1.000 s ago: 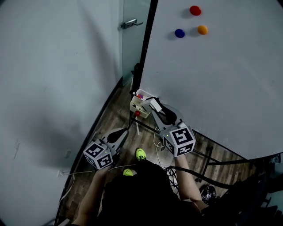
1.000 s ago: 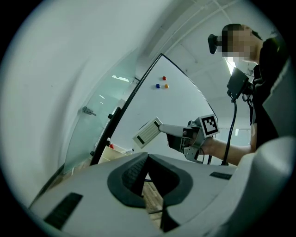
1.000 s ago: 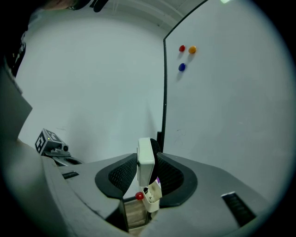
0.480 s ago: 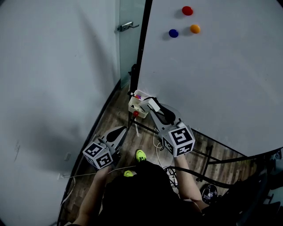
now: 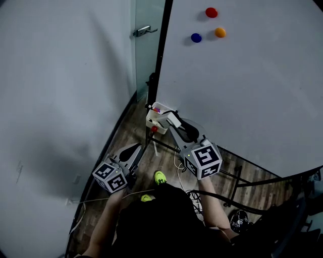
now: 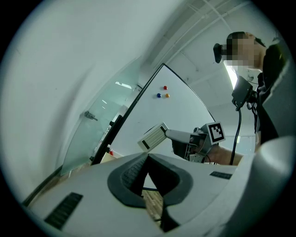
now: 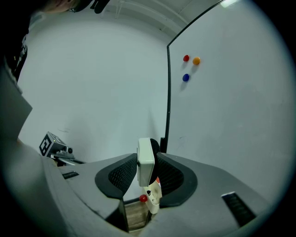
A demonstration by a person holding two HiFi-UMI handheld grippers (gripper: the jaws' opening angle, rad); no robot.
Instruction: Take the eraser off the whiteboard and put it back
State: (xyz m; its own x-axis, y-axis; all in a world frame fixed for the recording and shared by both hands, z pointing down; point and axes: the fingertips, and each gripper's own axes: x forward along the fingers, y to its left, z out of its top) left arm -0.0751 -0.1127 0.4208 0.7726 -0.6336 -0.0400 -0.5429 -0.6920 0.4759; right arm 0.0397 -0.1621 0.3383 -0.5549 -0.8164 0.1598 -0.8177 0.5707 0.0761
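Right claw [image 7: 148, 170] is pinching the eraser [image 7: 145, 159] edge-on between its pads. So the eraser's off the whiteboard [image 5: 252, 90], held near the board's lower left corner, right by the little white tray [image 5: 153, 123] there. Left claw [image 6: 148, 158] is pressed together, nothing in it, further out from the board. Red magnet [image 5: 211, 12], blue magnet [image 5: 196, 38] and orange magnet [image 5: 220, 32] sit high on the board.
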